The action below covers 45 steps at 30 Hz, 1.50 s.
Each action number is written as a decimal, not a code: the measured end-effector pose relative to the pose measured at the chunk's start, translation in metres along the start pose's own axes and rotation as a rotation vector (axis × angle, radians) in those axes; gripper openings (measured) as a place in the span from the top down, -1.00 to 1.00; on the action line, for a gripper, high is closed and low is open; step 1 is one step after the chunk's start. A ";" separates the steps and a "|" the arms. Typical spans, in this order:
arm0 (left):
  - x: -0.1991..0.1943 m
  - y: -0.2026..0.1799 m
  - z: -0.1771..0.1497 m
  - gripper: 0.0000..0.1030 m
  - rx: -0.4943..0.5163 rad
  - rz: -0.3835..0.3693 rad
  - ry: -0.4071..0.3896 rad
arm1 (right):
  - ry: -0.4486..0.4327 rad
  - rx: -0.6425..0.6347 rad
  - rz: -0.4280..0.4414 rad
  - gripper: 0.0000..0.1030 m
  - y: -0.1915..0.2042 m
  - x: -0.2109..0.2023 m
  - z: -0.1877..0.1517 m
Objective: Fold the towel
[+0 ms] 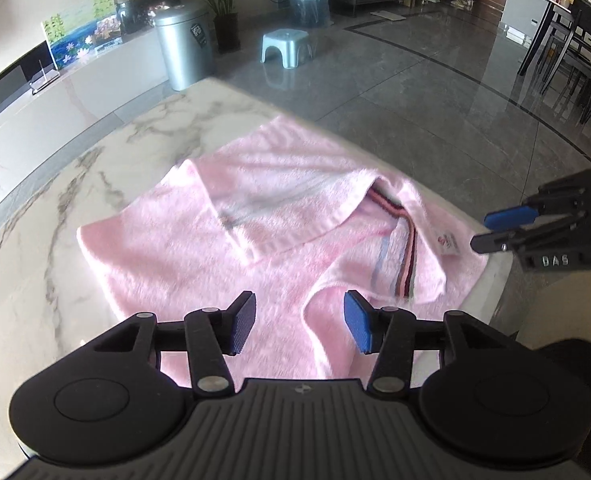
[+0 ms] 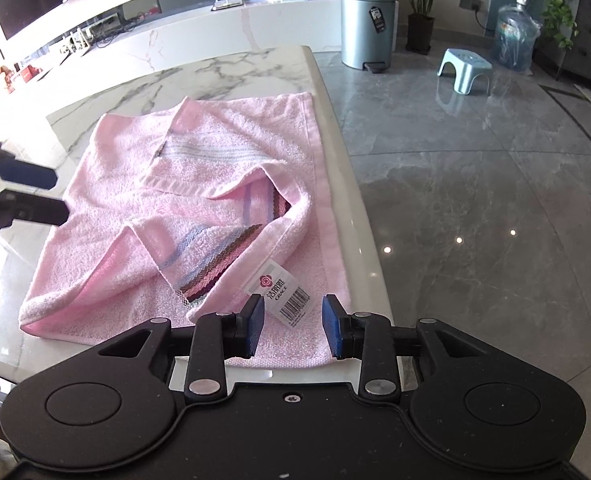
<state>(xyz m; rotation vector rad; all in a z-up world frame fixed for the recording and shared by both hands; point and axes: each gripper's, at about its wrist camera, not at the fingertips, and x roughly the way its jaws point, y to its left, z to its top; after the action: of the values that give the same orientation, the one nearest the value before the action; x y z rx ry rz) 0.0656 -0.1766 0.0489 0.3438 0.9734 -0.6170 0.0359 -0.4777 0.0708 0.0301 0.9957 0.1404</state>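
The pink towel (image 2: 199, 216) lies loosely folded on the marble tabletop (image 2: 223, 68), just ahead of both grippers. The right gripper (image 2: 291, 326) hovers over the towel's near edge beside its label (image 2: 281, 290), jaws apart and empty. The left gripper (image 1: 299, 322) is likewise parted over the cloth, gripping nothing.

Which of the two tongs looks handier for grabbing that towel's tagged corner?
Probably the right tongs: open just over the pink terry towel's white barcode tag; the left tongs hover mid-towel.
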 end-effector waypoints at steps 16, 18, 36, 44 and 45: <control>-0.006 -0.008 -0.093 0.08 0.070 0.074 0.032 | 0.080 0.007 -0.005 0.15 0.051 0.025 0.011; -0.005 -0.012 -0.097 0.09 0.085 0.056 0.016 | 0.087 0.017 -0.010 0.16 0.050 0.028 0.010; 0.016 0.000 -0.104 0.10 -0.031 -0.049 0.038 | 0.070 0.082 -0.075 0.92 0.008 0.011 0.005; 0.015 0.000 -0.105 0.10 -0.033 -0.046 0.044 | 0.089 0.128 -0.155 0.92 -0.025 0.019 0.000; 0.015 0.001 -0.105 0.10 -0.033 -0.046 0.044 | 0.090 0.138 -0.157 0.92 -0.029 0.021 -0.001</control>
<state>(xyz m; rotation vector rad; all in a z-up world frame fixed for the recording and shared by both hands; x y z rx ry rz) 0.0029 -0.1253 -0.0195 0.3079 1.0351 -0.6367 0.0492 -0.5038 0.0499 0.0718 1.0925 -0.0717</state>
